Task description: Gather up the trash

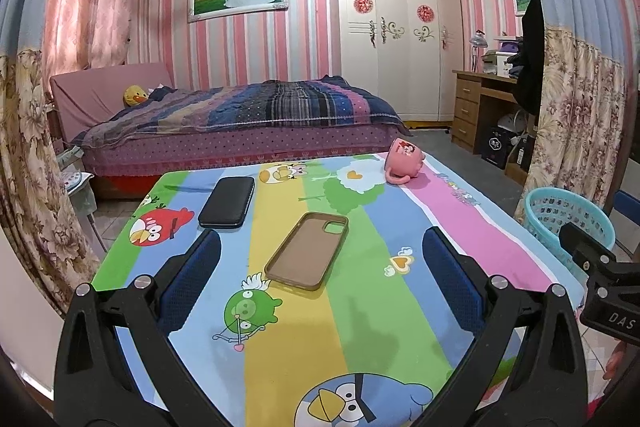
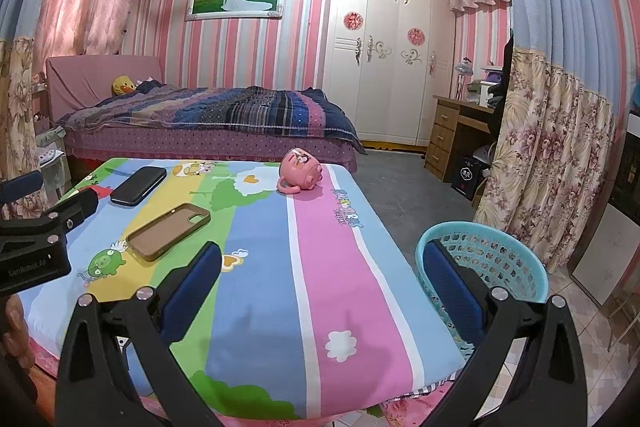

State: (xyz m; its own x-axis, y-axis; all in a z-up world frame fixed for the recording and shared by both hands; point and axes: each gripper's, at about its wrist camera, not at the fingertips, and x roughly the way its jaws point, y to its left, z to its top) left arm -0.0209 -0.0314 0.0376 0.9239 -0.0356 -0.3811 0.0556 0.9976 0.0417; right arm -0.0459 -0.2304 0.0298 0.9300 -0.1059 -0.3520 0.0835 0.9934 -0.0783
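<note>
A low table (image 1: 360, 311) (image 2: 332, 279) carries a colourful cartoon cloth. On it lie an empty olive-brown phone case (image 1: 308, 251) (image 2: 170, 231), a black zip case (image 1: 227, 201) (image 2: 138, 185) and a pink mug (image 1: 404, 161) (image 2: 302, 171) tipped on its side at the far edge. My left gripper (image 1: 322, 235) hovers open over the near half, its fingers either side of the phone case and apart from it. My right gripper (image 2: 322, 247) hangs open and empty over the table's right part. A teal plastic basket (image 1: 568, 223) (image 2: 492, 259) stands on the floor by the table's right edge.
A bed (image 1: 240, 123) with a striped quilt fills the space behind the table. A white wardrobe (image 2: 384, 67) and a wooden desk (image 2: 452, 135) stand at the back right. Floral curtains (image 2: 560, 155) hang on both sides. Grey floor lies between the table and the desk.
</note>
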